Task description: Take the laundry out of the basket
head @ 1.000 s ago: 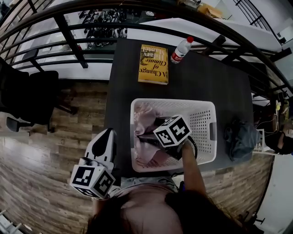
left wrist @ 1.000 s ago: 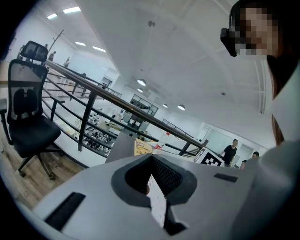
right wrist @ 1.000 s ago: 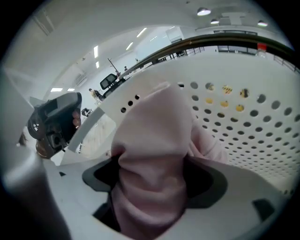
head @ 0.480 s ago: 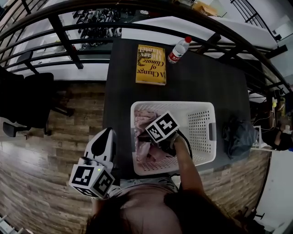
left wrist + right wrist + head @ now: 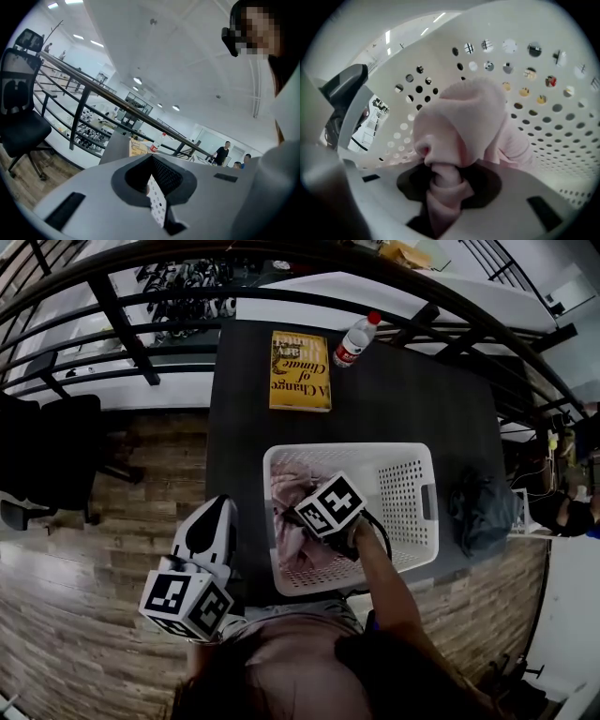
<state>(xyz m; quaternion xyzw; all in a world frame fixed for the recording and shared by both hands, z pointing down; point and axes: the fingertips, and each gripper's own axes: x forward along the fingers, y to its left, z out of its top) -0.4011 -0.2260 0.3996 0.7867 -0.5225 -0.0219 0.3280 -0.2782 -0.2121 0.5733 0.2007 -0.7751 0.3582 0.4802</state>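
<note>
One pinch made: the pink garment is caught, not yet lifted

Half a second back our right tongs point(image 5: 447, 185) stood wide over the pile. Their jaws have just been closing, and they now pinch a twisted fold of the pink garment point(image 5: 473, 112). The rest of it bulges up beyond the pads, against the perforated wall.

In the head view the garment lies in the left half of the white basket point(image 5: 405, 454). The basket sits at the lower middle of the frame, on the near edge of the dark bench point(image 5: 422, 399). None of the cloth has cleared the rim.

Our left tongs point(image 5: 208, 538) hang at the lower left of that view, outside the basket's left wall. Their jaws are pressed together with nothing between them.

We judge the grab to be done, so the next move is a lift straight up and out. The fold is thick and bunched, so the hold looks sound. Loose cloth trails below it, though, and could drag on the wall. We cannot tell whether another piece lies under the pink one.

A dark garment point(image 5: 483, 512) lies on the bench just right of the basket, and that looks like the likely drop spot. The yellow book point(image 5: 300, 371) and the bottle point(image 5: 353, 341) sit at the far end, in the upper middle of the frame, well apart from all this.
</note>
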